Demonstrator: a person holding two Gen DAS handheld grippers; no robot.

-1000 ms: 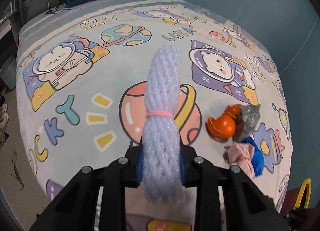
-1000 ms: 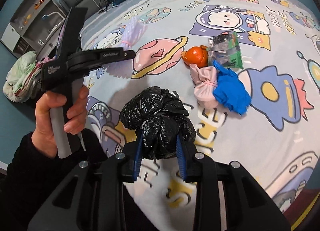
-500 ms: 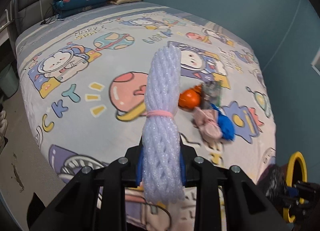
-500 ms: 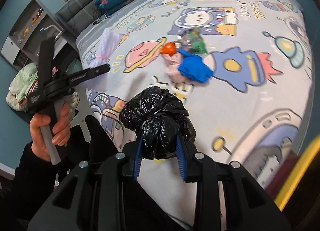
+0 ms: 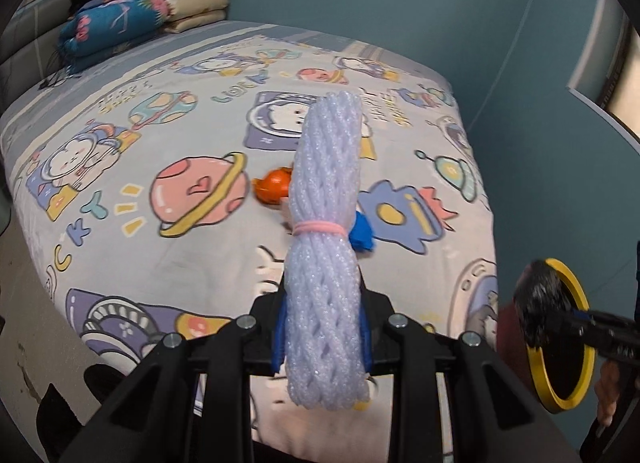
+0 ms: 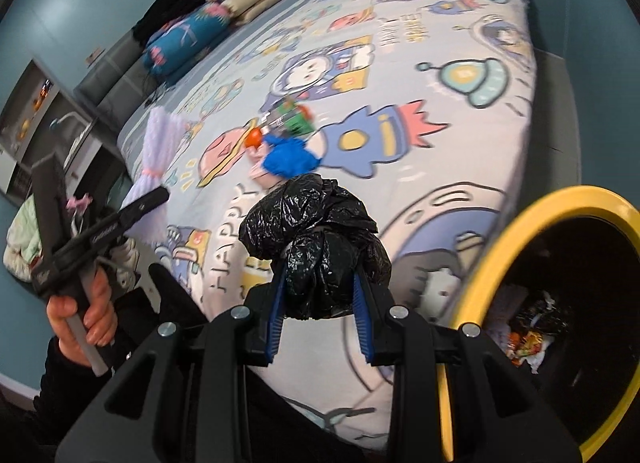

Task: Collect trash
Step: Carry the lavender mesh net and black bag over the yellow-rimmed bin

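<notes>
My left gripper (image 5: 322,333) is shut on a bundle of white foam netting (image 5: 326,247) tied with a pink band, held upright over the near end of the bed. A crumpled black plastic bag (image 6: 316,241) sits pinched in my right gripper (image 6: 318,317), which hangs beside the yellow-rimmed bin (image 6: 496,247). That bin (image 5: 538,363) shows at the lower right of the left wrist view, with the black bag (image 5: 538,303) over its rim. On the bed lie an orange peel (image 5: 274,187), a blue cloth (image 6: 288,157), a pink wad (image 6: 262,179) and a green wrapper (image 6: 290,123).
The bed (image 5: 168,263) has a cartoon space-print sheet. Folded quilts (image 5: 116,29) are stacked at its far end. Blue walls close in on the right. A shelf unit (image 6: 44,111) stands at the left. Trash lies inside the bin. A hand (image 6: 86,315) holds the left gripper's handle.
Both grippers have drawn back from the bed and swung right, still gripping the netting and the bag. The yellow bin has come into both views, large by the right gripper.
</notes>
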